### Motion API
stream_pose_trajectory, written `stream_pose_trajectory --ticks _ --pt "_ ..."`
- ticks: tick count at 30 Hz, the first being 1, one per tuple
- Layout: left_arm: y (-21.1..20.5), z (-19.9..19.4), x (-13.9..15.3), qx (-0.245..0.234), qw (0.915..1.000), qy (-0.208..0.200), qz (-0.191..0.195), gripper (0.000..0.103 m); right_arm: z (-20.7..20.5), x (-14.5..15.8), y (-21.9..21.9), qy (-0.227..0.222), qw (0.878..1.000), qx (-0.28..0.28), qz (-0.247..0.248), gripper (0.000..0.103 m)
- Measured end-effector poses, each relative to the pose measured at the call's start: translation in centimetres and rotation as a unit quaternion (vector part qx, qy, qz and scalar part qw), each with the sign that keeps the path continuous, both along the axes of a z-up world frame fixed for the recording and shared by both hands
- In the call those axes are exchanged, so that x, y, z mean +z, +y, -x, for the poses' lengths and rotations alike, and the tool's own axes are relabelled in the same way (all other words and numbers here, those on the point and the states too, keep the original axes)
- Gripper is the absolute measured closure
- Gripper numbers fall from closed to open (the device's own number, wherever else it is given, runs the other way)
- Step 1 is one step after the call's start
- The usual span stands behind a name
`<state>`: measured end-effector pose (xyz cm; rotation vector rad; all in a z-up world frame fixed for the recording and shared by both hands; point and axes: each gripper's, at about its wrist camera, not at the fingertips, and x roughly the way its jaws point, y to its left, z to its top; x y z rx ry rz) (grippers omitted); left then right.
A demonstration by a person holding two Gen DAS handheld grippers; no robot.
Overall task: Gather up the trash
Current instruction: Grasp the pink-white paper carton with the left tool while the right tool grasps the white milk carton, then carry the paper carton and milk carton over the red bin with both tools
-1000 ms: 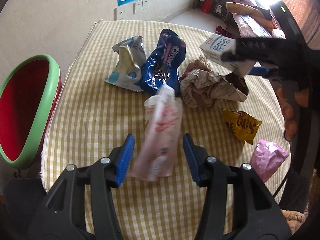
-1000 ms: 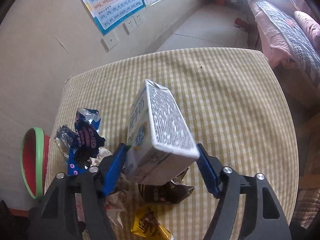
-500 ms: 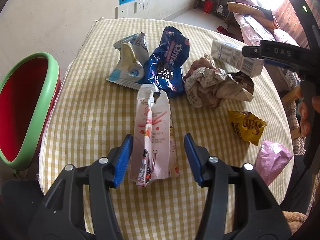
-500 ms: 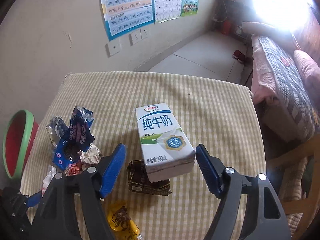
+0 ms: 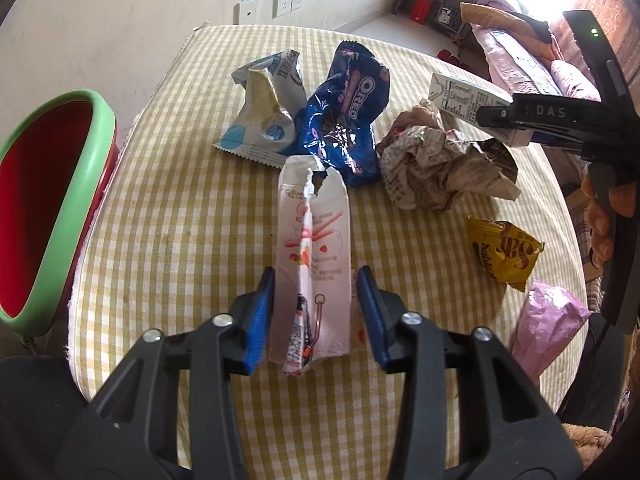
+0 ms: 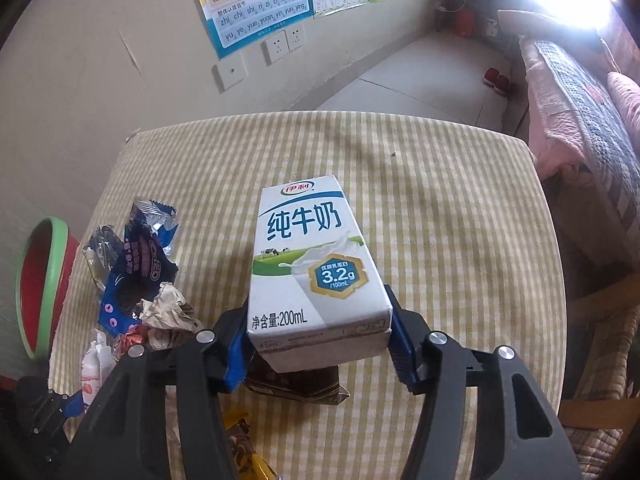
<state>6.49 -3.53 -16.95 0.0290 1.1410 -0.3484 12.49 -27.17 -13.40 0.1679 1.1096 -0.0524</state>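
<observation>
Left wrist view: a counter (image 5: 168, 208) in yellow-checked cloth stands by a plastered wall with sockets and a poster, one red bin (image 5: 44, 216) with a green rim beside it. One pink wrapper (image 5: 312, 264) lies lengthwise, torn end pointing away, between the blue pads of the left hand-held gripper (image 5: 316, 312), which looks pressed against it. The right hand-held gripper (image 6: 320, 340) pinches one milk carton (image 6: 312, 264), long axis pointing away, above the counter.
</observation>
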Motion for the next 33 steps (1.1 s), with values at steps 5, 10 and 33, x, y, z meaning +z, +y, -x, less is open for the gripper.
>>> stream_pose_trajectory --ticks 5,10,33 --pt "0.4 0.1 0.3 0.01 0.9999 -0.005 0.008 0.068 1.6 2.3 0.1 -0.039 0.999 -0.011 -0.02 0.05" --pt "0.9 0.2 0.8 0.024 0.9995 -0.014 0.013 0.07 3.7 4.8 0.8 -0.077 0.996 -0.016 -0.044 0.051" --pt "5.4 2.7 8.0 0.086 0.9913 -0.097 0.019 0.071 11.7 10.5 9.7 -0.147 0.984 0.062 -0.084 0.051"
